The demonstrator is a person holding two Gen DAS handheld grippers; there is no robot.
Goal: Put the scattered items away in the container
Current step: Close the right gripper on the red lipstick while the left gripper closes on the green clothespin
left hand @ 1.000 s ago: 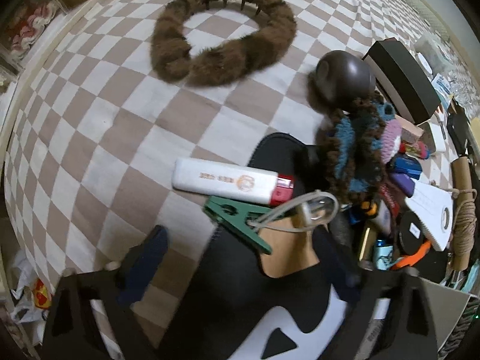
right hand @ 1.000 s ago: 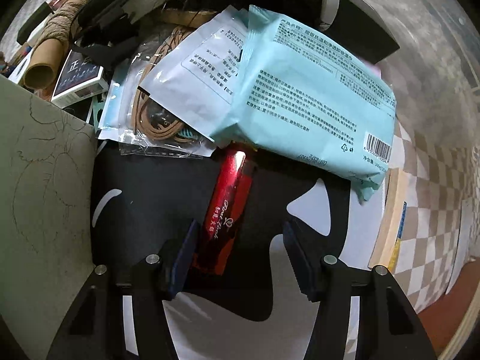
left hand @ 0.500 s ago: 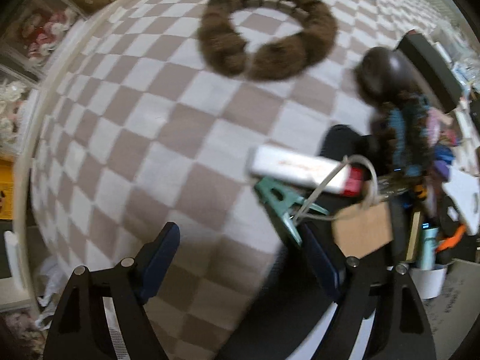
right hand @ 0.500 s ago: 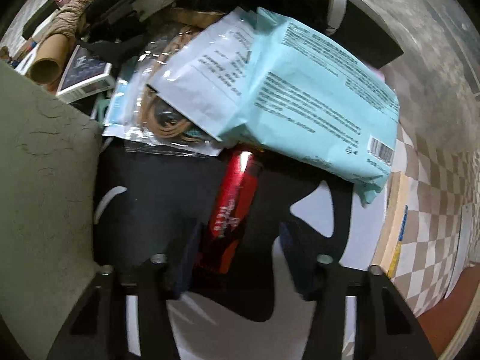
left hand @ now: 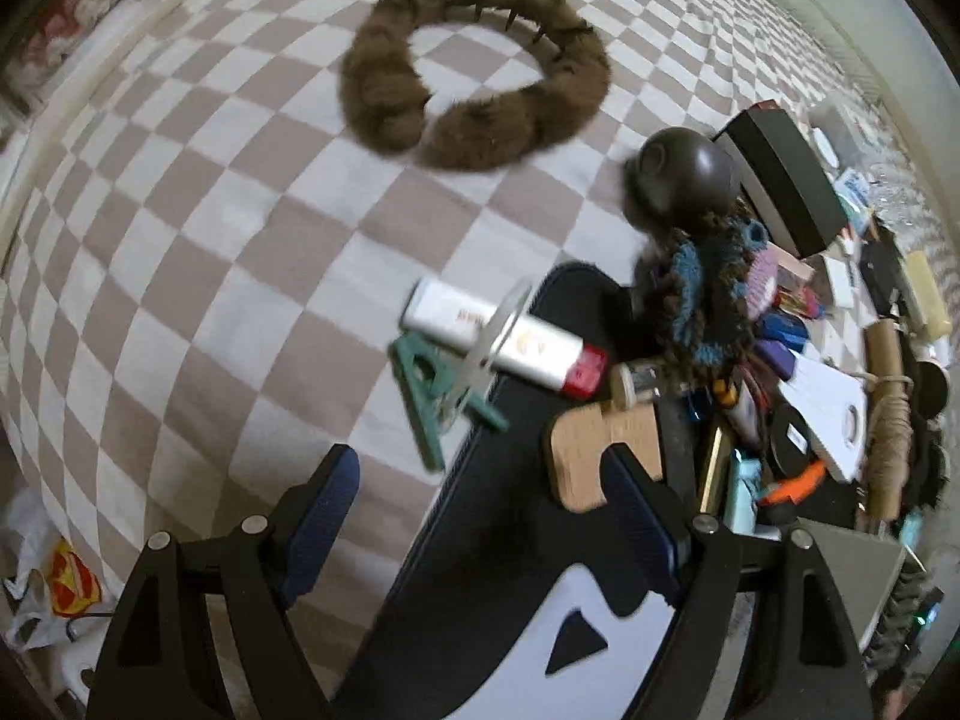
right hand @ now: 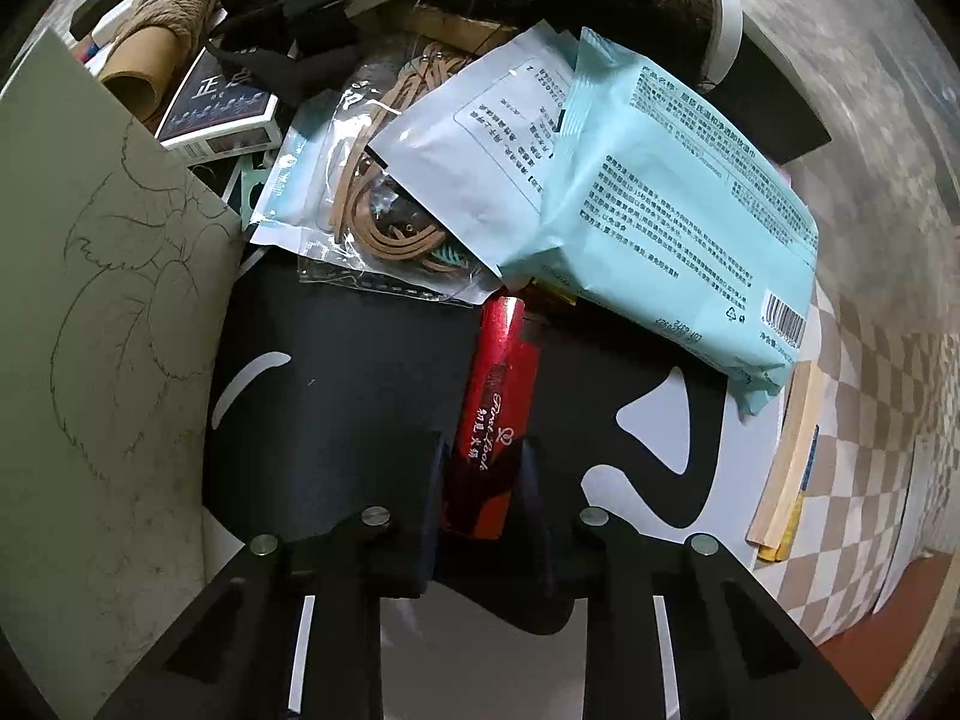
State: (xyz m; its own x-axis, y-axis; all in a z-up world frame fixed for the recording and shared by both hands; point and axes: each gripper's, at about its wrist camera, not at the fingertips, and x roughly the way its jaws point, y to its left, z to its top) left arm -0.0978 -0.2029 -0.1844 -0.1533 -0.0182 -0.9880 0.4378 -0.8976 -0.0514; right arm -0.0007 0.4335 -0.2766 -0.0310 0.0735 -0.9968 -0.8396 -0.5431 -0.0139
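My right gripper [right hand: 483, 495] is clamped on the near end of a red lighter [right hand: 495, 408], its two pads pressed against the lighter's sides, the far end pointing straight ahead over the black-and-white board [right hand: 336, 396] it lies on. Just past the lighter's tip, a pale blue wipes pack [right hand: 672, 228] overhangs from ahead and to the right, with a white sachet [right hand: 480, 132] and a clear bag of tan cord [right hand: 366, 210] stacked beside it ahead-left; these crowd the way forward. A green sketch sheet [right hand: 90, 312] walls off my left side. Farther ahead-left lie a small printed box [right hand: 222, 114] and a twine roll [right hand: 162, 30].

My left gripper [left hand: 480, 516] stands wide open and holds nothing, its blue-padded fingers [left hand: 324, 498] hovering over the checkered cloth [left hand: 198, 252] and the edge of a black board [left hand: 492, 570]. Directly ahead between the fingers lie a green clip [left hand: 432, 390] and, just beyond and touching it, a white lighter with a red end [left hand: 504, 348], crossed by a blurred clear ring I cannot identify. A wooden tag [left hand: 600, 450] sits just off the right finger. Ahead-right, a dark brown dome [left hand: 684, 174] and a knitted blue-brown piece [left hand: 702, 294] head a dense clutter of small items. Far ahead on the cloth lies a brown fur ring [left hand: 474, 66], well apart from everything else. I cannot tell which object is the container.
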